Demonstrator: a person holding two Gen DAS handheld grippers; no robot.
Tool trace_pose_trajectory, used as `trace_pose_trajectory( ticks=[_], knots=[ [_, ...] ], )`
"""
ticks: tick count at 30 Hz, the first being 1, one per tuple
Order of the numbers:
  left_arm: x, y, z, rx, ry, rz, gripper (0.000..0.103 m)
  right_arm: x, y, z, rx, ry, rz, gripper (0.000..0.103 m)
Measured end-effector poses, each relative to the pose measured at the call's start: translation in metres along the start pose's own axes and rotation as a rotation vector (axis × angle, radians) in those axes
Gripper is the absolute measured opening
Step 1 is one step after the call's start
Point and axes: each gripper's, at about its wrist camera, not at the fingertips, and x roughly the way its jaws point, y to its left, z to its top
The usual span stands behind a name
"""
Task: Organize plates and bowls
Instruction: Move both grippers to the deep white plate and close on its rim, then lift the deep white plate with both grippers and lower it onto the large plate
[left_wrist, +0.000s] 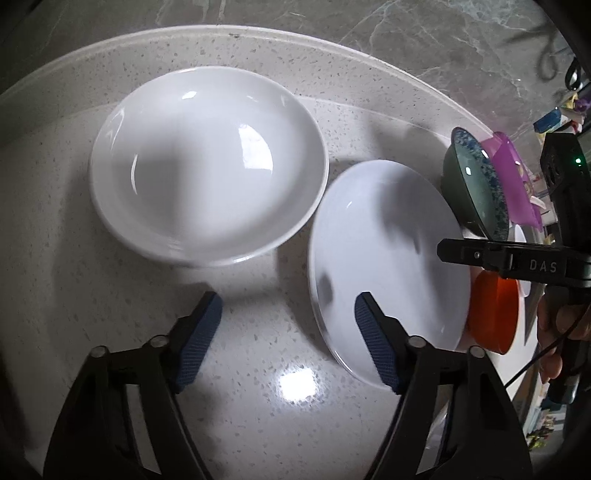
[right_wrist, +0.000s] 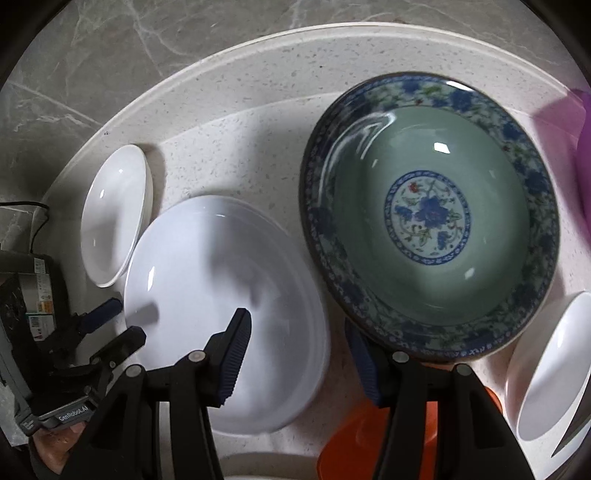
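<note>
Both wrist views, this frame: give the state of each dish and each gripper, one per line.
White bowl: upright, empty, on counter.
White plates: stacked, empty.
Green patterned bowl: upright, empty.
Orange bowl: partly hidden.
Left gripper: open, empty.
Right gripper: open, empty.

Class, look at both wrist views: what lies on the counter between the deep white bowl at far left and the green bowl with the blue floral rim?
A shallow white plate lies between the deep white bowl and the green floral-rimmed bowl; the right wrist view shows it best.
</note>
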Motion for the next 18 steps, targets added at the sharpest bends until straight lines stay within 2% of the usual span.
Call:
trace_pose_trajectory(
  ticks=[1, 2, 3, 4, 5, 7, 18],
  knots=[
    [0.001, 0.000, 0.003, 0.005, 0.001, 0.001, 0.053, 0.001, 0.001, 0.000, -0.004, -0.004, 0.003, 0.057],
    [0.003, -0.002, 0.004, 0.011, 0.001, 0.011, 0.049, 0.002, 0.002, 0.000, -0.010, -0.005, 0.009, 0.055],
    [0.004, -0.003, 0.005, 0.016, -0.001, 0.019, 0.040, 0.004, 0.003, 0.000, -0.010, -0.004, 0.014, 0.048],
    [0.006, -0.005, 0.007, 0.022, 0.000, 0.020, 0.026, 0.006, 0.003, 0.000, -0.010, 0.000, 0.016, 0.042],
    [0.009, -0.007, 0.007, 0.021, 0.005, 0.011, 0.023, 0.007, 0.003, 0.000, -0.010, -0.001, 0.013, 0.037],
    [0.010, -0.010, 0.008, 0.038, 0.006, 0.018, 0.017, 0.012, 0.001, -0.001, -0.007, 0.008, 0.009, 0.021],
    [0.013, -0.021, 0.009, 0.057, -0.006, 0.062, 0.014, 0.020, 0.010, -0.013, -0.052, -0.025, -0.001, 0.018]
  ],
)
